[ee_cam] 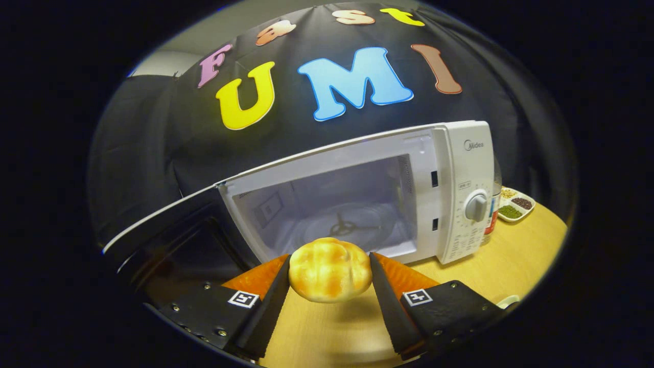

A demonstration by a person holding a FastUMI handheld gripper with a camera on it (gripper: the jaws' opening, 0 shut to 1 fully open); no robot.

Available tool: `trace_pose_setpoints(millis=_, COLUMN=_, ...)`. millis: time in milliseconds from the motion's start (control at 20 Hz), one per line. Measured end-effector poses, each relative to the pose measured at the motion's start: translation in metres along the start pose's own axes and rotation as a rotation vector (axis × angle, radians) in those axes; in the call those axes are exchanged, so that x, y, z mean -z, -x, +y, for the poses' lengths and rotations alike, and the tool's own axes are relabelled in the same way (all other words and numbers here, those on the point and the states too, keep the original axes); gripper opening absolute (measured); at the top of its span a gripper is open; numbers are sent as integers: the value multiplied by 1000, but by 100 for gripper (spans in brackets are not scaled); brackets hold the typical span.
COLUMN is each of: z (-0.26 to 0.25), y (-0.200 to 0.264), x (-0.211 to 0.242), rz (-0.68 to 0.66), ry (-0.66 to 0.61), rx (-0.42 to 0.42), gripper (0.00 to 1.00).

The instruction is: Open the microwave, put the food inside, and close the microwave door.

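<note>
Leftmost, the door point(168, 230) stood swung open. The gripper point(329, 278) was clamped on the bun point(329, 276), both fingers pressing its sides, holding it clear above the table point(511, 260). The cavity point(332, 209) lay straight ahead, just beyond the bun, turntable hub in line. A dish point(517, 204) sat by the table's right edge.

The tool point(330, 278) grips a bun point(330, 276) above the counter point(511, 260), just before the open microwave point(357, 194).
</note>
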State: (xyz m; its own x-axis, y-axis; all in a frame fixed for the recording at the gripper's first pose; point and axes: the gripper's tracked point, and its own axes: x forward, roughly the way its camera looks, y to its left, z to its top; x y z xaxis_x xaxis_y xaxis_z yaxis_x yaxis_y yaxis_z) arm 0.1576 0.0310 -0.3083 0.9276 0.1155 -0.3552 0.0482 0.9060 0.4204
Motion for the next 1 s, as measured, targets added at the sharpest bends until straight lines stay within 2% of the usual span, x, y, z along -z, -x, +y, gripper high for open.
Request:
trace_pose_setpoints(millis=100, z=5, y=-24, x=-4, rz=-20, ry=-70, rx=-17, gripper=87)
trace_pose_setpoints(millis=250, z=-2, y=-57, x=-17, rz=-95, ry=-132, rx=22, gripper=87)
trace_pose_setpoints(millis=550, z=-12, y=-108, x=6, rz=-103, ry=-230, rx=64, gripper=89)
trace_pose_setpoints(millis=650, z=-18, y=-121, x=20, rz=-80, ry=-265, rx=62, gripper=89)
trace_pose_setpoints(millis=800, z=-26, y=-128, x=15, rz=-122, ry=-266, rx=73, gripper=89)
trace_pose_setpoints(millis=950, z=-22, y=-133, x=10, rz=-140, ry=-300, rx=27, gripper=89)
trace_pose_setpoints(millis=1000, z=-24, y=-134, x=9, rz=-143, ry=-298, rx=38, gripper=91)
